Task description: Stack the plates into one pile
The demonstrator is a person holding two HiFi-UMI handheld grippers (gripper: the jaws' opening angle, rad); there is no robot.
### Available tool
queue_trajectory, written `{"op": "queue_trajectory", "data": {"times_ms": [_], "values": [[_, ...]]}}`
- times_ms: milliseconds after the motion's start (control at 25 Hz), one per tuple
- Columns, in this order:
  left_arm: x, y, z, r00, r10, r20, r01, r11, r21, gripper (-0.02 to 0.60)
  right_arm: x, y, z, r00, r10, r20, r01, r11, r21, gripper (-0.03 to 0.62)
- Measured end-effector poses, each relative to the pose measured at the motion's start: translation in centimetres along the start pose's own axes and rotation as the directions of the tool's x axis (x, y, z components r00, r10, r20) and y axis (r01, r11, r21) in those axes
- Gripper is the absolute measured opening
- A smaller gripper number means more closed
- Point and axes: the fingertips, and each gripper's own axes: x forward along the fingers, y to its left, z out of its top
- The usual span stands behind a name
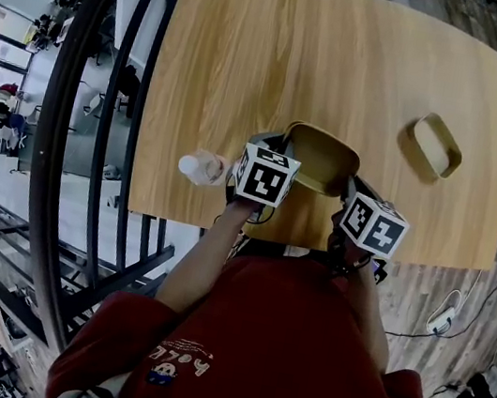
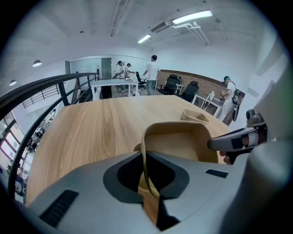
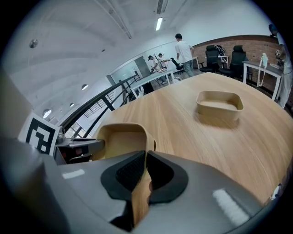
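Pinched shut on rim of near plate (image 1: 321, 155): left gripper (image 2: 145, 171) at nine o'clock, right gripper (image 3: 145, 172) at three, by six o'clock edge of table (image 1: 252, 70). Lying at two o'clock: second plate (image 1: 437, 146). Risk: tilting, slipping, landing askew through uneven hands.

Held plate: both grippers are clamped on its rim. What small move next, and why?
Probably carry the held plate toward the other plate on the table to its right. The left gripper and right gripper each pinch its rim, and the two plates sit apart.
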Motion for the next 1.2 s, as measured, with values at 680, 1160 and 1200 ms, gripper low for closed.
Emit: {"op": "queue_trajectory", "data": {"times_ms": [680, 1160, 1200], "values": [[1.5, 0.2, -3.6, 0.991, 0.031, -0.132, -0.026, 0.999, 0.034, 0.031, 1.4, -0.9, -2.1, 0.991, -0.079, -0.11, 0.068, 0.993, -0.098, 0.034], [0.4, 0.1, -2.9, 0.988, 0.014, -0.156, -0.007, 0.999, 0.043, 0.032, 0.5, -0.1, -0.9, 0.989, -0.029, -0.147, 0.017, 0.996, -0.088, 0.029], [0.2, 0.0, -2.8, 0.985, 0.0, -0.172, 0.008, 0.999, 0.044, 0.032, 0.4, -0.1, -0.8, 0.986, -0.016, -0.167, 0.003, 0.997, -0.078, 0.029]]}}
